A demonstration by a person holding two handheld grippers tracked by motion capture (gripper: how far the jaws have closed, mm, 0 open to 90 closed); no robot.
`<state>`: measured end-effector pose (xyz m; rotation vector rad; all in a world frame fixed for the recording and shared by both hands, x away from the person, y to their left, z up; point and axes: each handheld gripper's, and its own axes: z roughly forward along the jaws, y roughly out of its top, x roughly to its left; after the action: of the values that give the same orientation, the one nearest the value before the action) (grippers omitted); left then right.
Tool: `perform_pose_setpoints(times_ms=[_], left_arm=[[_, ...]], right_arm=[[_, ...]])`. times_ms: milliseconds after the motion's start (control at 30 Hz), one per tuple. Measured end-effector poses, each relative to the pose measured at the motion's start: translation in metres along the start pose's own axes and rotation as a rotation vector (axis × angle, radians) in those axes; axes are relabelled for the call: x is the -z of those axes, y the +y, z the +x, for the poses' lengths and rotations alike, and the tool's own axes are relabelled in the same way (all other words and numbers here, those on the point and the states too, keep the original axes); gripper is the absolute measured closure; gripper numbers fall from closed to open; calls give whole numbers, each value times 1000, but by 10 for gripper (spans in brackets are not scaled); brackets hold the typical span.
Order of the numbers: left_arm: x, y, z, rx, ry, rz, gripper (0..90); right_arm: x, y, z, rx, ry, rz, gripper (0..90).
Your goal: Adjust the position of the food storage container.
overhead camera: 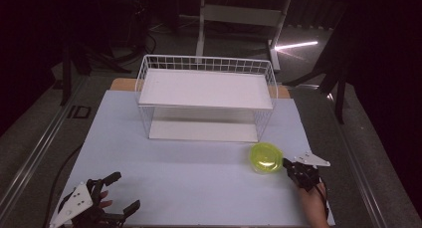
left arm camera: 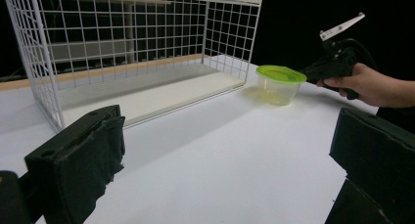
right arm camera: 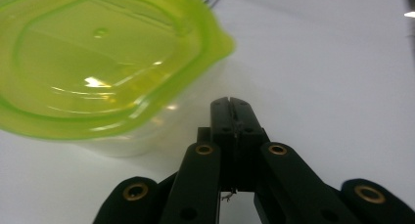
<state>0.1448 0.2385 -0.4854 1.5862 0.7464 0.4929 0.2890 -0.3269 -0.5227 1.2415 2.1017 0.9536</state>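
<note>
A clear tub with a lime-green lid point(overhead camera: 266, 157) stands on the white table point(overhead camera: 189, 188), in front of the right corner of a white wire rack point(overhead camera: 206, 63). My right gripper point(overhead camera: 287, 164) is shut with nothing in it, its tips right by the tub's right side, just under the lid's rim. In the right gripper view the lid point(right arm camera: 98, 67) looms at upper left and the closed tips point(right arm camera: 232, 102) sit beside the tub's wall. My left gripper point(overhead camera: 123, 193) stands wide open near the table's front left corner, far from the tub point(left arm camera: 280, 82).
The wire rack point(left arm camera: 132, 38) has an upper shelf and a lower shelf, both bare, and is open toward me. A hand holds the right gripper point(left arm camera: 313, 70). Dark floor, a cable point(overhead camera: 59, 173) and desk legs point(overhead camera: 201, 24) surround the table.
</note>
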Motion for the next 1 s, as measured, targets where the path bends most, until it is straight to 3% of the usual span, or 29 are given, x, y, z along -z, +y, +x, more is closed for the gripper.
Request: perform_pose_setpoints(times_ms=[533,733,1000], left_arm=[[0,0,-1,1,-1,1,6],[1,0,-1,-5,-1,3,6],[1,0,-2,-11,-2,5,6]], right_arm=[[-23,16,25,38,72,28,900],[-30,24,35,13,115,20,900],[-43,31,55,32,147,40,900]])
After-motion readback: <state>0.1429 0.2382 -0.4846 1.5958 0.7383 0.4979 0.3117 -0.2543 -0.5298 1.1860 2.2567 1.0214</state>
